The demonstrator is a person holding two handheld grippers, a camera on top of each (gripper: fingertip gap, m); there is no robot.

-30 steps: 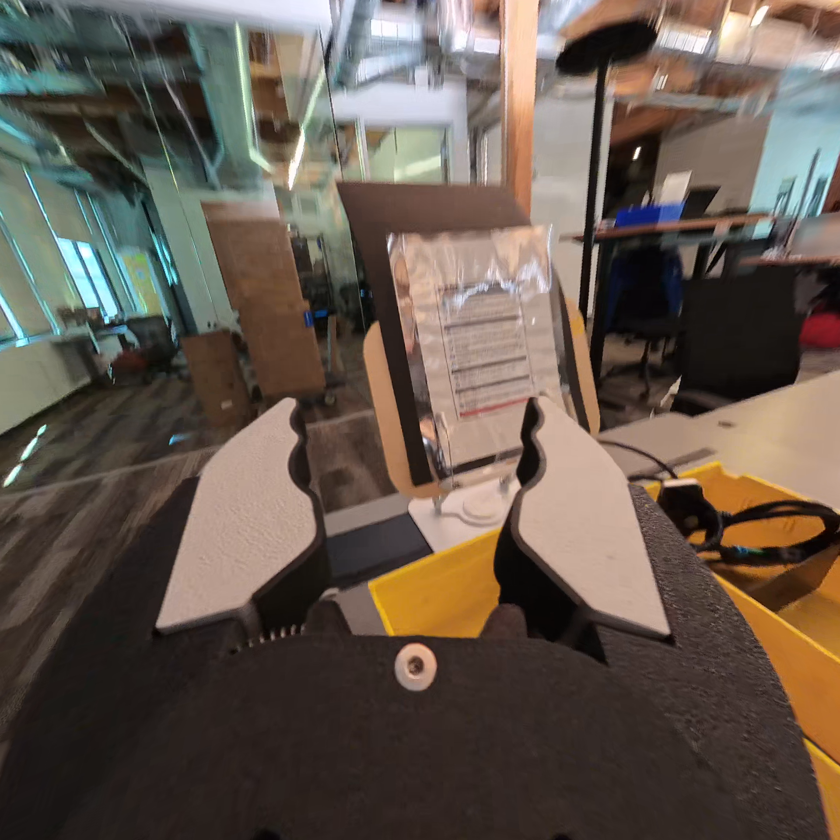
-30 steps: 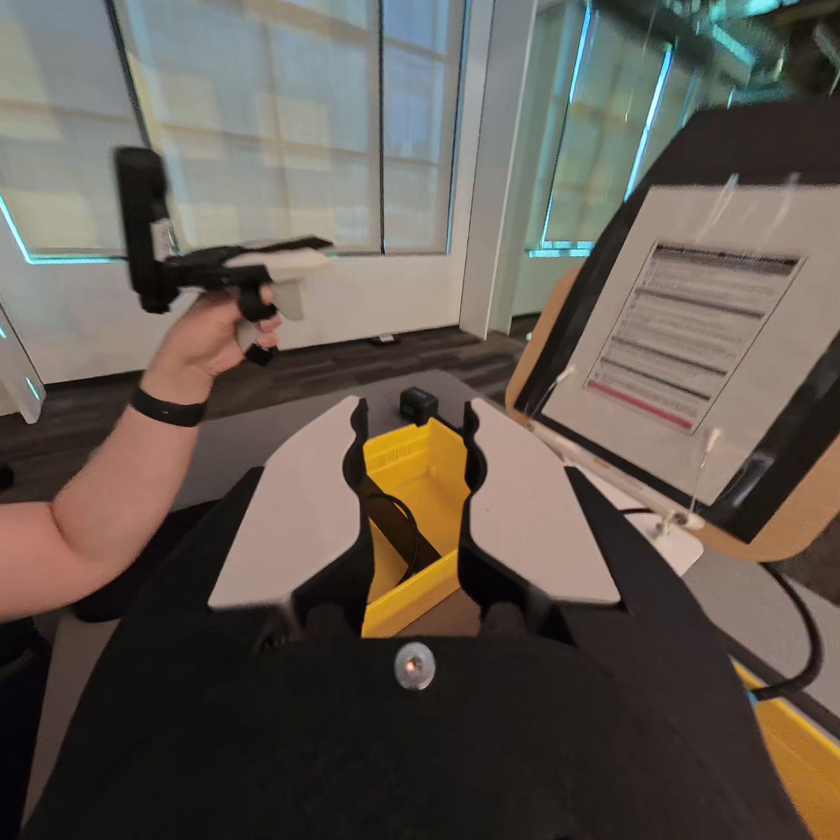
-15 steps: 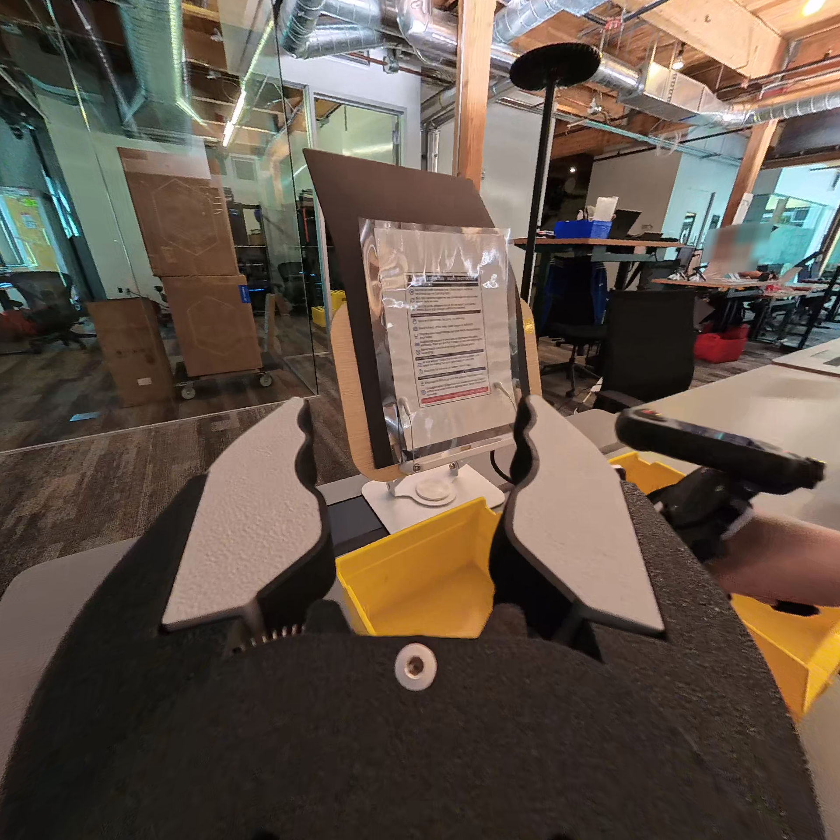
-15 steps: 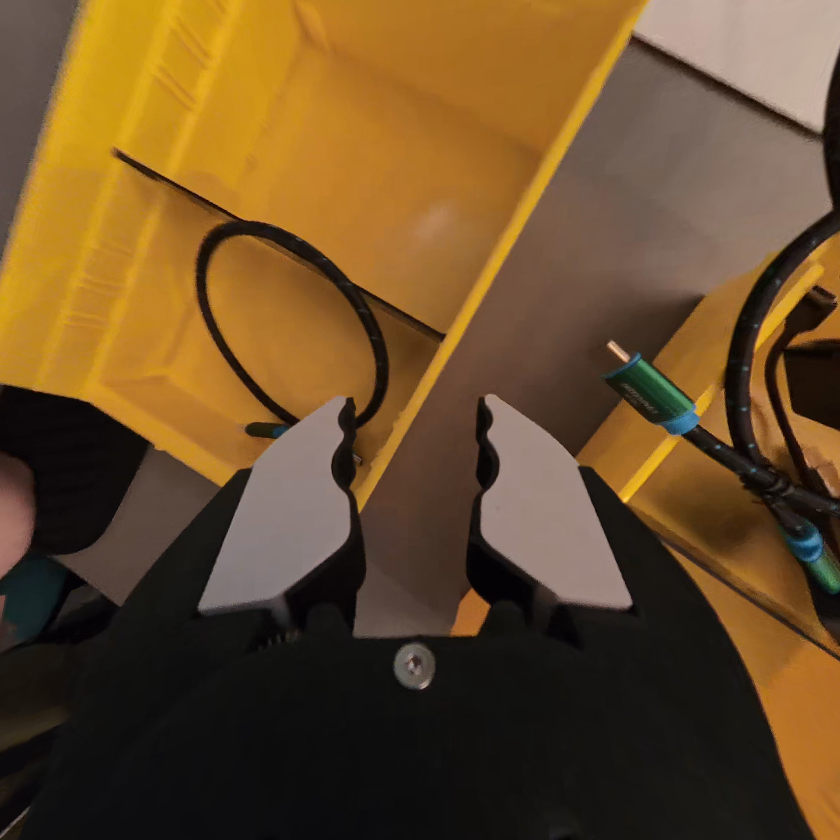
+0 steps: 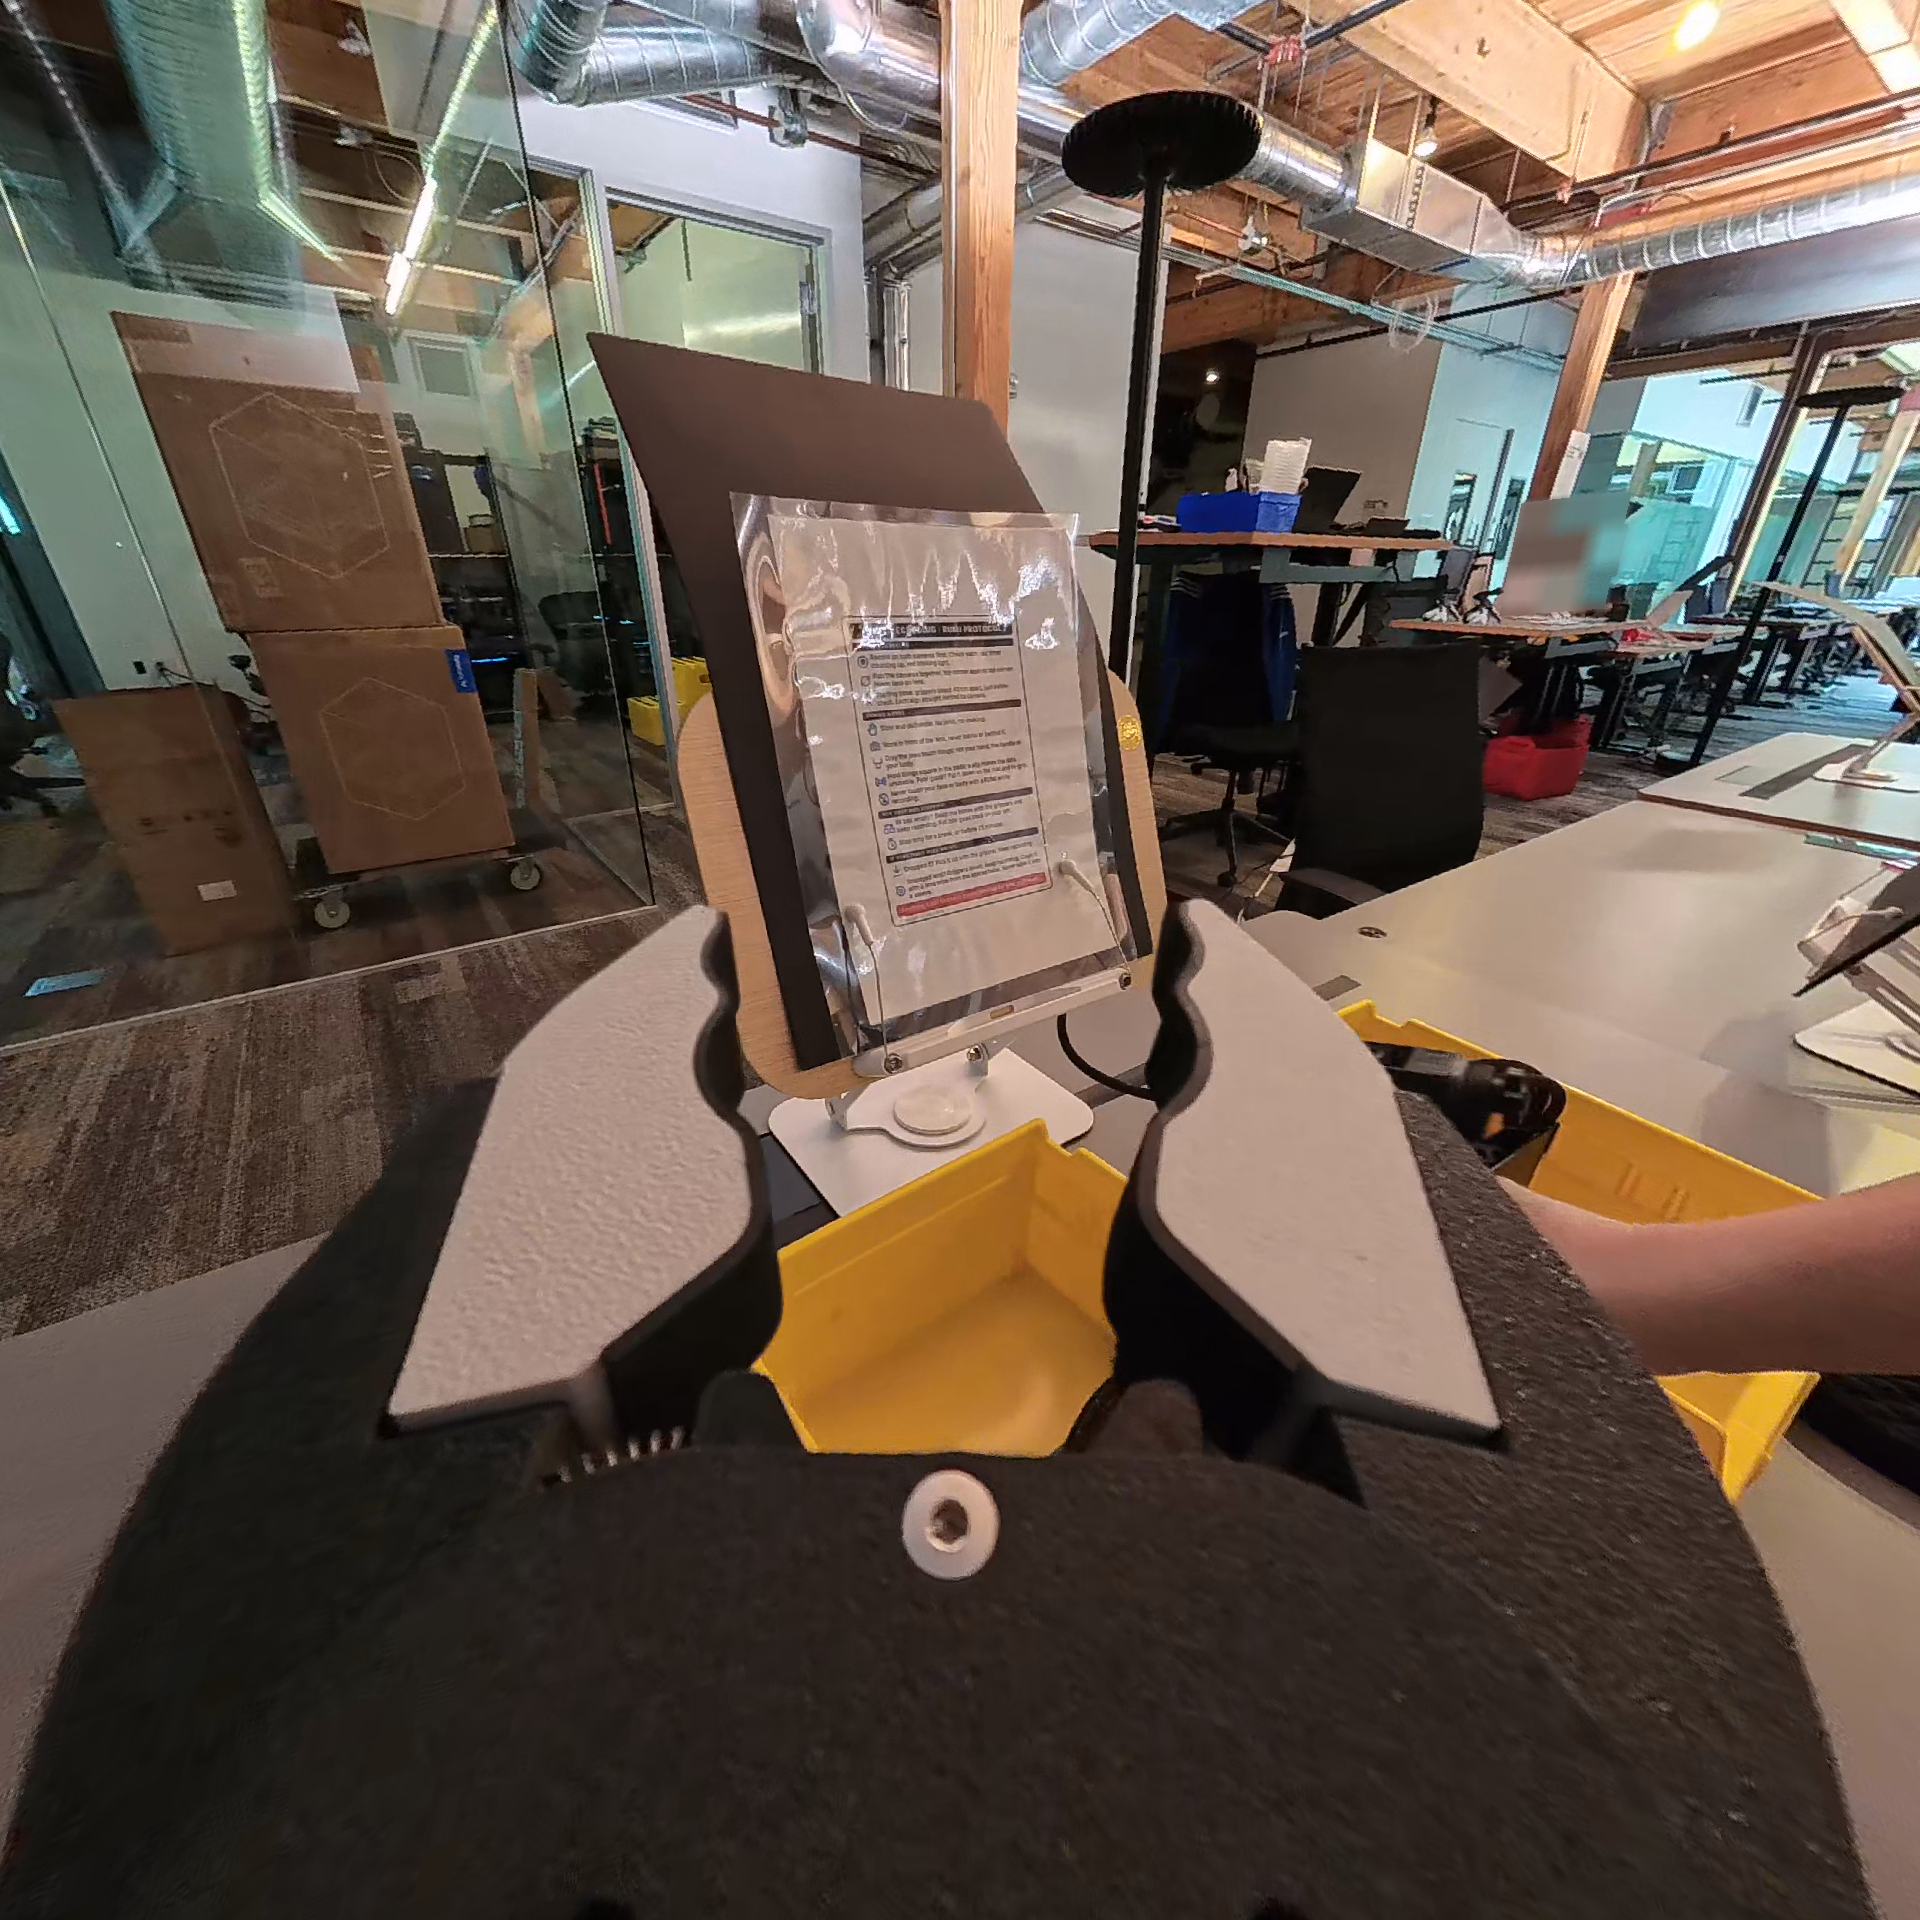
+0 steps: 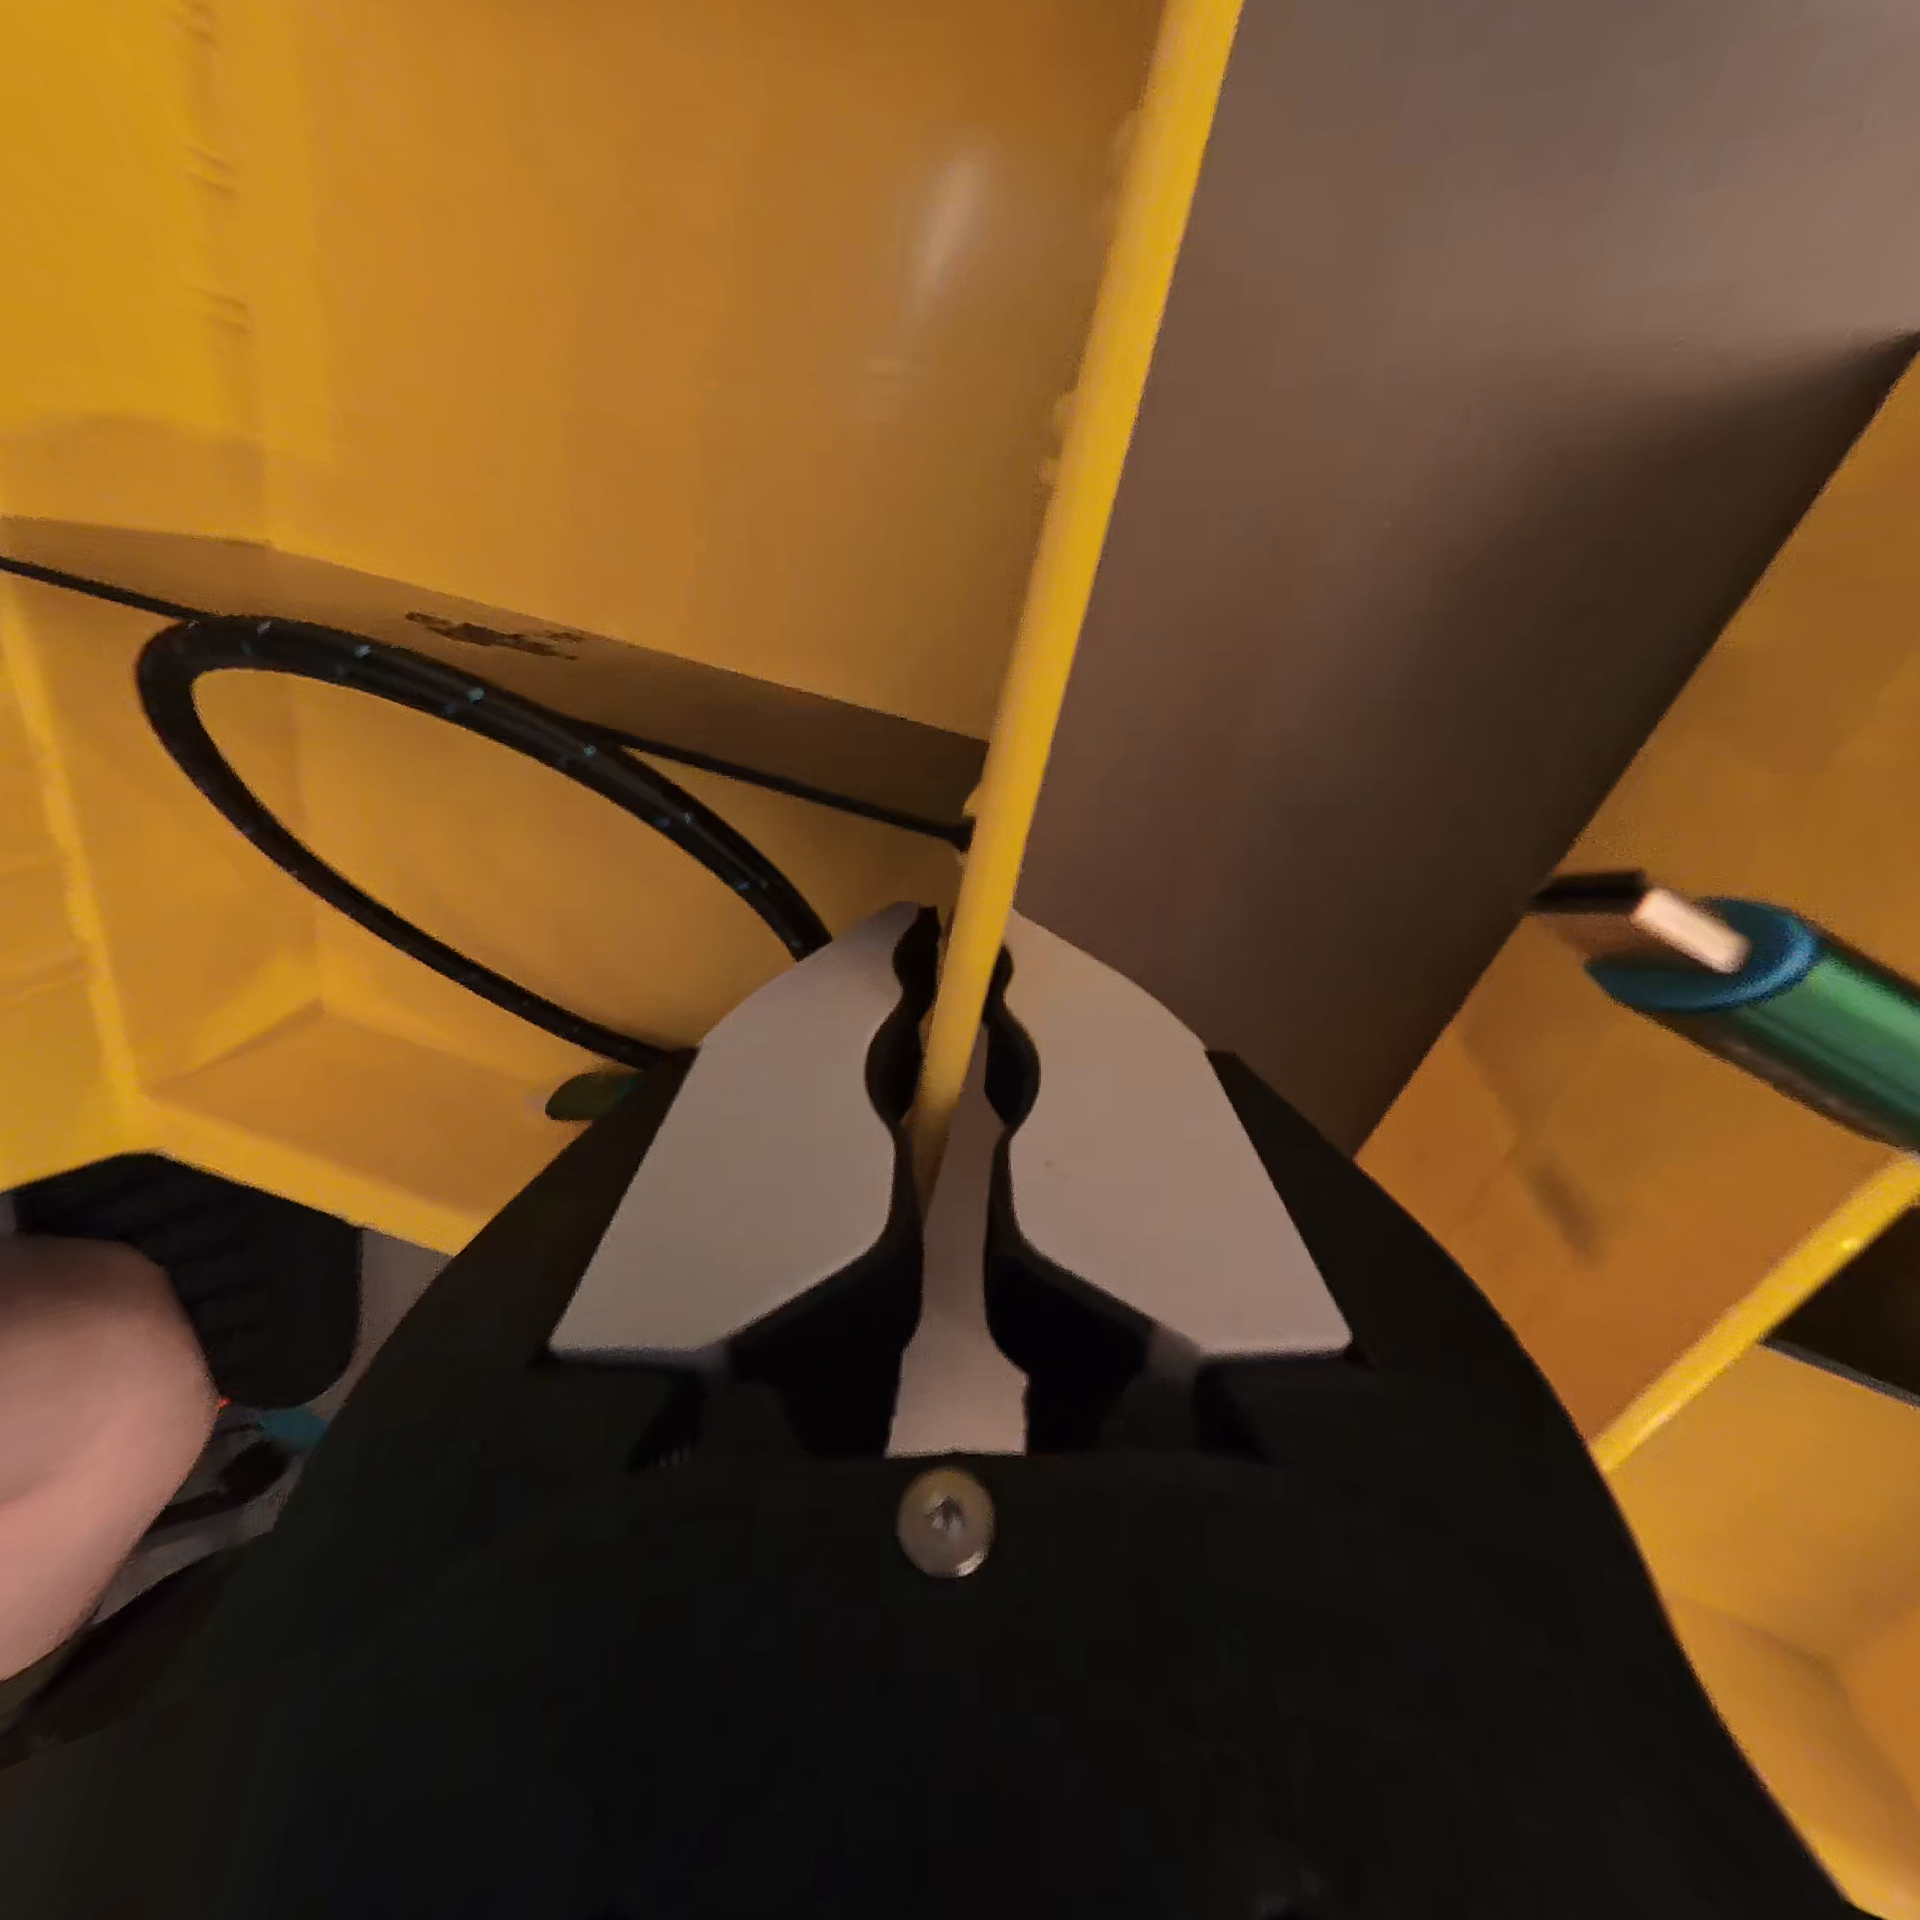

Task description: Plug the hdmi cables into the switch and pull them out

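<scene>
On top of the big smooth grey table (image 5: 1621, 935) sits a shiny yellow plastic bin (image 5: 935, 1320), and a second yellow plastic bin (image 6: 1621, 1195) sits just beside it with a strip of table between them. Only the left wrist view shows the wide room: a black board on a white stand (image 5: 831, 665) holding a crinkly clear sleeve with a printed sheet, and brown cardboard boxes (image 5: 343, 644) behind glass. Only the right wrist view looks down into the bins. There a thin black cable with tiny blue specks (image 6: 436, 769) lies in a loop in the near part of the first bin, behind a flat divider. A shiny green metal plug with a blue collar and a gold tip (image 6: 1766, 987) pokes over the edge of the second bin.

The left gripper (image 5: 940, 997) hangs above the first bin with its bumpy grey fingers wide apart and nothing between them. The right gripper (image 6: 951, 935) has its wavy-edged fingers pinched on the thin side wall of the first bin. No switch can be seen.
</scene>
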